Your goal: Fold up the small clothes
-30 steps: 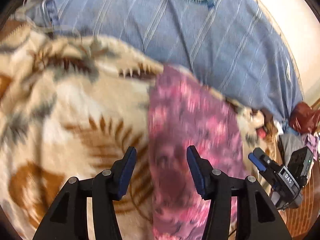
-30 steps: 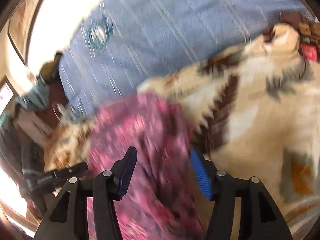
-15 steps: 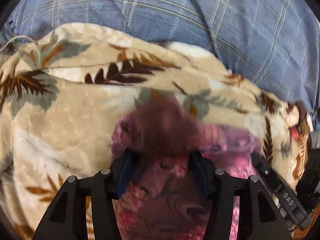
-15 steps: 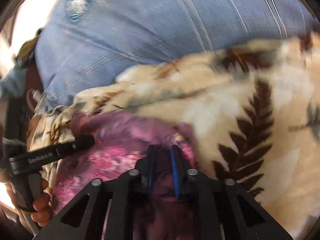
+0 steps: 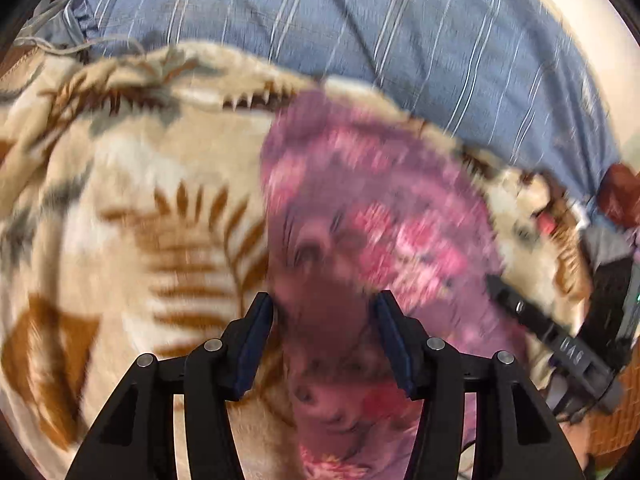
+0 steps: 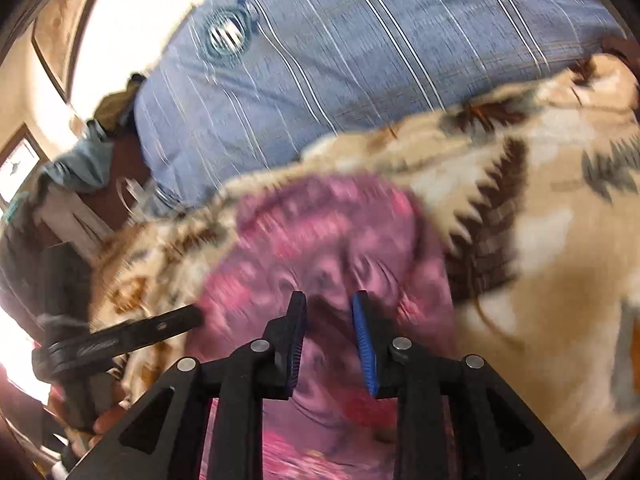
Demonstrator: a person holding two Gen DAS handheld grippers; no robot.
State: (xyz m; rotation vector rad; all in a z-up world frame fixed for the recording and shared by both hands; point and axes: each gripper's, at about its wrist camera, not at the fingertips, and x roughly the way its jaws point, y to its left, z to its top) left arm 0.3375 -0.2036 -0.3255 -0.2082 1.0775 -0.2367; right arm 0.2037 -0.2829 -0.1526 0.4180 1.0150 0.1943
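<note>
- Left hand-held gripper (image 5: 325, 322): jaws wide apart, blue pads either side of a dark bunched bit of the pink floral garment (image 5: 380, 216). Cloth sits between the pads; contact cannot be judged through the blur. Reads as not clamped.
- Right hand-held gripper (image 6: 329, 330): jaws at a narrower gap, still parted, with cloth in the gap. No firm pinch visible.
- Each hand-held gripper shows in the other's view: the right one at lower right of the left view, the left one at lower left of the right view, both at the garment's edges.
- Garment: lies on the beige leaf-print blanket (image 5: 132, 208), running from bottom centre up toward the middle of both frames. Far end rounded; looks doubled over, though blur leaves that uncertain.
- Beyond the blanket: blue striped pillow (image 6: 360, 60) across the top of both views. Clutter at the frame edges, too blurred to name.
- Handling judgement: thin, light, limp fabric, no stiffness. It will drape and bunch, and likely drag on the fuzzy blanket rather than slide.
- Grip advice: pinch at near corners or the hem, one per side, through all layers, so the fold stays square. A mid-panel grab would just wad it.
</note>
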